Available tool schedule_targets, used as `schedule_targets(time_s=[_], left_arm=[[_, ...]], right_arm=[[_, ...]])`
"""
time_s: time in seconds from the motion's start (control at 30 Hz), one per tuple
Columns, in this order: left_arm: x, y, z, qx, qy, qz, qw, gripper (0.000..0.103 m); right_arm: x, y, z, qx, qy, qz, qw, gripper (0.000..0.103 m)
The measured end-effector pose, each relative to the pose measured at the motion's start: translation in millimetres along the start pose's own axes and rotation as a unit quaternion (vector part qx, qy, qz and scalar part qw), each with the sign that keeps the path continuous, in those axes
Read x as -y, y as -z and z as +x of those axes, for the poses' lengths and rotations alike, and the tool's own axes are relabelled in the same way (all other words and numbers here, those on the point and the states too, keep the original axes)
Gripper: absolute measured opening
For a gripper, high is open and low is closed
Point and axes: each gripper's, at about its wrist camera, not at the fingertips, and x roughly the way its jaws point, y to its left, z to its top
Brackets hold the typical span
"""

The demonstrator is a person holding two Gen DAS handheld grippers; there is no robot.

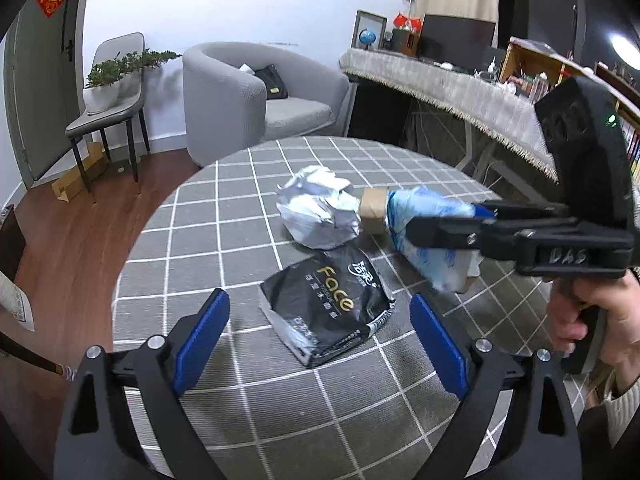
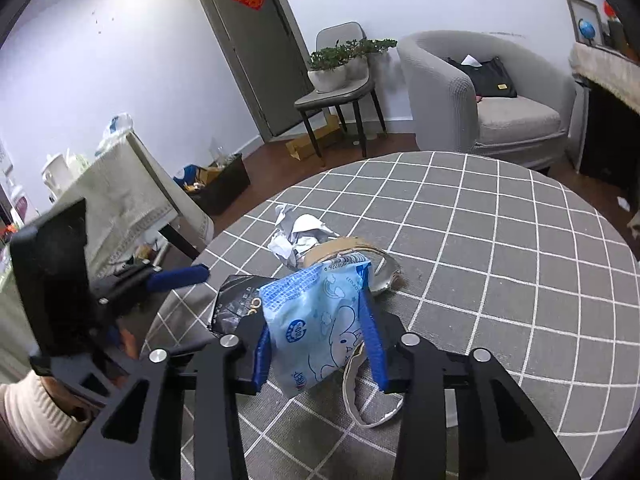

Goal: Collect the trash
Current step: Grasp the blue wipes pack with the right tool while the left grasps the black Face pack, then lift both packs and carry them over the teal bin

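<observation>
On the round table with a grey cloth of white grid lines [image 1: 280, 392], four pieces of trash lie close together. The black plastic pouch with gold "Face" lettering [image 1: 326, 312] lies nearest to the left gripper [image 1: 320, 340], just in front of its two blue pads, between them in the left wrist view but not touching either. This gripper is spread wide and holds nothing. Farther on the table lies the crumpled ball of white and silver paper [image 1: 320, 212], and to its right the brown cardboard tape ring [image 1: 374, 210] touches it.

The right gripper [image 2: 320, 340] comes from the right side in the left wrist view and pinches the light blue plastic wipes packet with a cartoon rabbit [image 2: 316, 328]. Its blue pads [image 2: 372, 340] press on the two sides of the packet, which stands up tilted between them. The far edge of the packet is over the tape ring [image 2: 344, 246], and the black pouch [image 2: 236, 304] lies just to its left. A torn strip of pale cardboard [image 2: 356, 396] curls on the cloth under the right gripper. Whether the packet is lifted off the cloth or rests on it, I cannot tell.
</observation>
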Motion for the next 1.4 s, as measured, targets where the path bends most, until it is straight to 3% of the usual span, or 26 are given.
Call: schedule_targets(time_s=[0.2, 0.43, 0.6, 0.67, 0.8, 0.97, 1.03, 1.4], left_arm=[[10.2, -1.9, 15.6, -0.029, -0.025, 0.018, 0.9991, 0.095], [17.7, -8.4, 26.6, -0.054, -0.043, 0.02, 0.9974, 0.095], [21.3, -11.0, 34.8, -0.067, -0.056, 0.021, 0.996, 0.094], [20.4, -12.0, 36.7, -0.068, -0.058, 0.015, 0.9959, 0.086], [16.2, -12.7, 39.1, -0.073, -0.056, 0.004, 0.9957, 0.083], [10.9, -11.0, 31.9, -0.059, -0.051, -0.008, 0.9969, 0.071], [8.8, -9.3, 26.3, -0.05, -0.047, -0.015, 0.9975, 0.069], [-1.9, 1.9, 12.3, -0.04, -0.014, -0.036, 0.9984, 0.057]], right_arm=[[9.5, 1.9, -8.9, 0.011, -0.041, 0.025, 0.999, 0.024], [19.9, 5.3, -19.0, 0.025, -0.087, 0.054, 0.994, 0.022], [18.5, 8.2, -21.8, 0.021, -0.088, 0.05, 0.995, 0.018], [19.6, 8.8, -24.2, 0.021, -0.086, 0.047, 0.995, 0.017], [24.5, 10.4, -28.5, 0.024, -0.088, 0.055, 0.994, 0.014], [20.8, 9.7, -33.4, 0.034, -0.095, 0.058, 0.993, 0.013], [18.2, 9.1, -39.9, 0.05, -0.115, 0.061, 0.99, 0.013], [8.0, 4.7, -41.1, 0.074, -0.14, 0.069, 0.985, 0.013]])
